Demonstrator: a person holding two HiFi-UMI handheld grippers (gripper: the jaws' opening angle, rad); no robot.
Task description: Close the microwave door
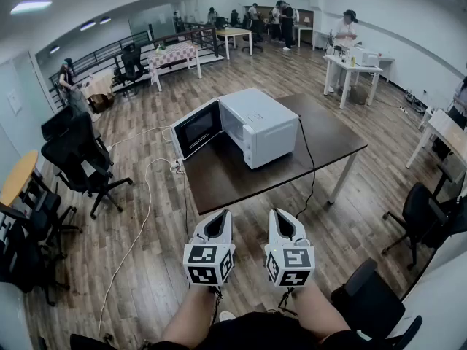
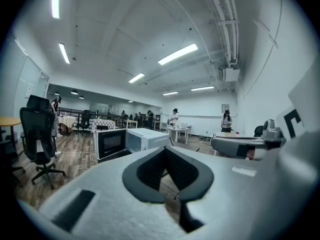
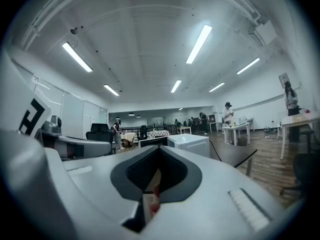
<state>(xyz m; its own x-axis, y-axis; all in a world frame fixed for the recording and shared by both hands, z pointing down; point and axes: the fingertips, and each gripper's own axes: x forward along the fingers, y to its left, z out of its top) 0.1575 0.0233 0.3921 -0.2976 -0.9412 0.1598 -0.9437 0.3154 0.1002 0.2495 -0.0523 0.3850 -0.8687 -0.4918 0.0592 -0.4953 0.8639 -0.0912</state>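
Note:
A white microwave (image 1: 259, 126) stands on a dark brown table (image 1: 321, 133); its black-windowed door (image 1: 195, 127) hangs open, swung out to the left. Both grippers are held low near the person's body, well short of the table's near edge. My left gripper (image 1: 219, 223) and right gripper (image 1: 282, 222) point toward the microwave, jaws together with nothing held. In the left gripper view the microwave (image 2: 147, 139) and its open door (image 2: 111, 143) show far ahead beyond the shut gripper (image 2: 165, 151). The right gripper view shows the microwave (image 3: 192, 144) past the shut gripper (image 3: 159, 153).
Black office chairs (image 1: 80, 159) stand to the left, and another chair (image 1: 419, 214) to the right. A white cable (image 1: 142, 217) runs across the wood floor to the table. A person stands at a white table (image 1: 350, 68) at the back right. One chair (image 1: 372, 297) is close at the lower right.

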